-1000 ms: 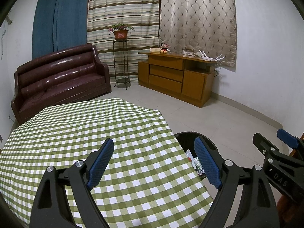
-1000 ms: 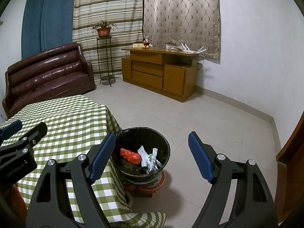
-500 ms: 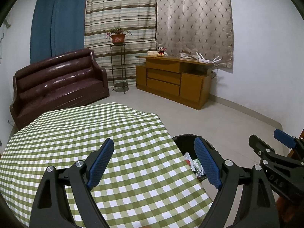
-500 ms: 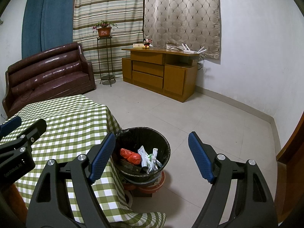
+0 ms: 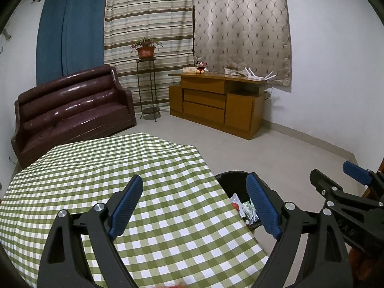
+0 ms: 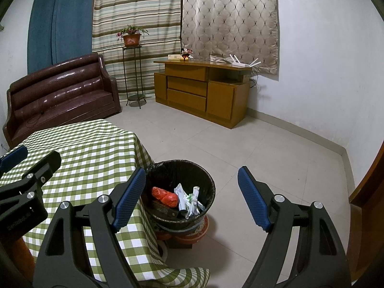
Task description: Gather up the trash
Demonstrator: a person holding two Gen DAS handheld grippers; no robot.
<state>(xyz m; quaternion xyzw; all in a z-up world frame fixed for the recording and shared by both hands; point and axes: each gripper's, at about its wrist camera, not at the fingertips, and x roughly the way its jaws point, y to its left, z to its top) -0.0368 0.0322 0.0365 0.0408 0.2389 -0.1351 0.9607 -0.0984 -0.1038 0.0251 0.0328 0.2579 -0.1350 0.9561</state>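
The left gripper (image 5: 194, 204) is wide apart and holds nothing. It hangs over the tabletop (image 5: 96, 172), which has a green and white checked cloth. One blue finger (image 5: 264, 206) sits in front of the trash bin (image 5: 230, 182).

The right gripper (image 6: 192, 196) is wide apart too, and it holds nothing. It hangs right over the trash bin (image 6: 204, 180).

The trash bin is black, with a black bag inside. It stands on the floor (image 6: 264, 144), touching the side of the tabletop (image 6: 84, 148). It sits on a red and white stand (image 6: 199, 228).

The trash is in the trash bin. There is a red crumpled wrapper (image 6: 165, 195) and white and green wrappers (image 6: 189, 199) just beside it. A dark box (image 6: 165, 210) lies under them.

Far behind the trash bin is a brown sofa (image 6: 60, 91). A wood cabinet (image 6: 199, 88) stands by the wall, with a small toy mouse (image 6: 186, 54) on top. A potted plant (image 6: 130, 36) stands on a tall thin stand between the sofa and the wood cabinet.
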